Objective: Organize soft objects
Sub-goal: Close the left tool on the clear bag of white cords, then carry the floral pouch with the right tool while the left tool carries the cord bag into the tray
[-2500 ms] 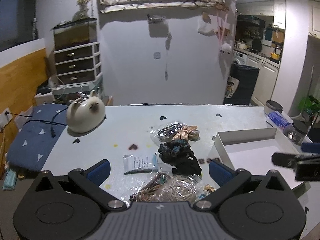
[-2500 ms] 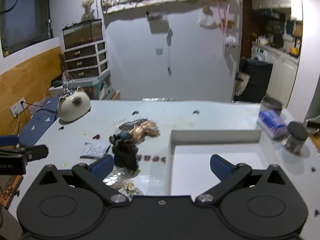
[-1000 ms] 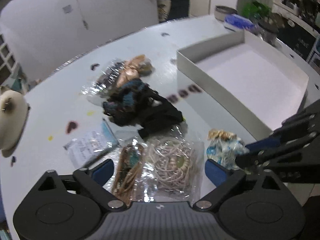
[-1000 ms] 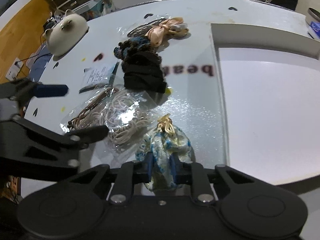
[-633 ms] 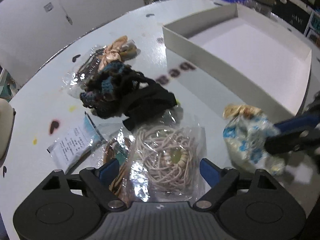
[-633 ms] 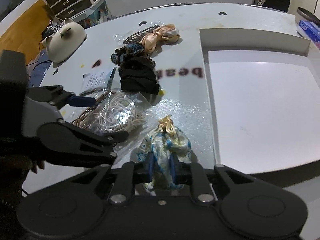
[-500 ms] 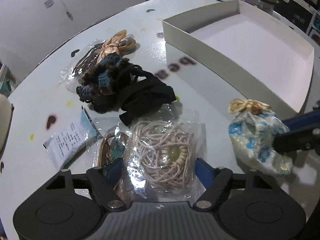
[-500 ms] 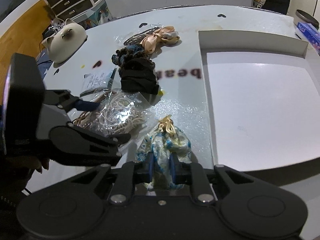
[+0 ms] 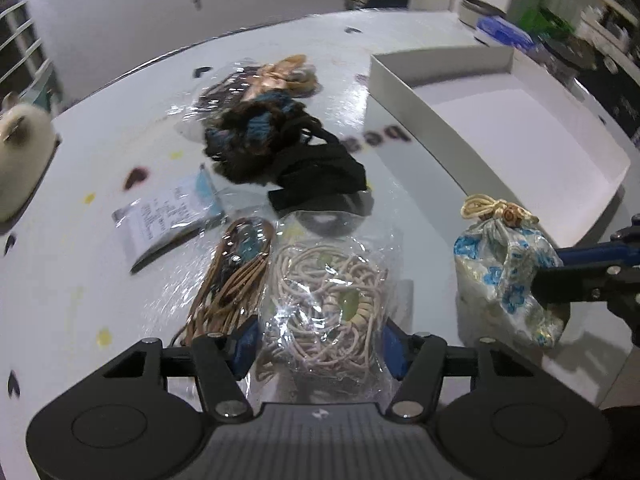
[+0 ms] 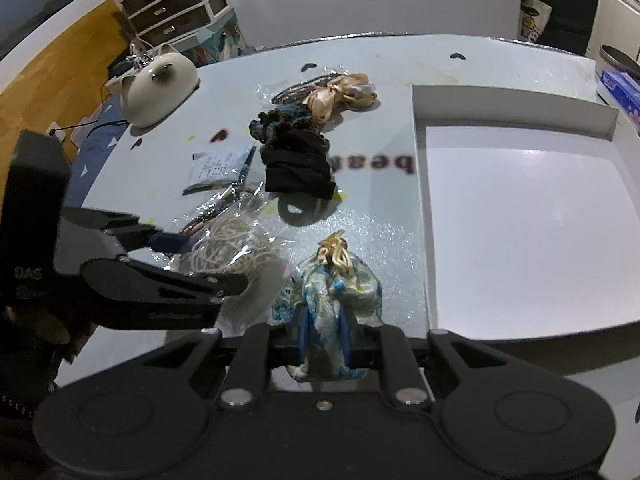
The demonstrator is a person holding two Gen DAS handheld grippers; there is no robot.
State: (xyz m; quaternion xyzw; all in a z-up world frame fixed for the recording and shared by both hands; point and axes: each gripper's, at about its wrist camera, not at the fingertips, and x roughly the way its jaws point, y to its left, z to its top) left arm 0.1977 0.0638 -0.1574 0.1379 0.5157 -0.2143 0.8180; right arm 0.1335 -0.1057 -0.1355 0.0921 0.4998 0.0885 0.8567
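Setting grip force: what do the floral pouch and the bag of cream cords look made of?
Floral pouch: glossy woven cloth, likely satin or brocade, judging by its sheen and soft creases. Bag of cream cords: thin clear plastic film, crinkled and glinting; the cords inside look like elastic or cotton, which I cannot tell.

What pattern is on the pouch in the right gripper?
Blue flowers on cream fabric; the pouch shows best in the left wrist view.

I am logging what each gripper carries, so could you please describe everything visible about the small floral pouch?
The floral pouch is shiny cream fabric with blue flowers, gathered at the top by a knotted tan cord. The right hand-held gripper is shut on its lower part and holds it upright, crumpled, beside the white box, above the table.
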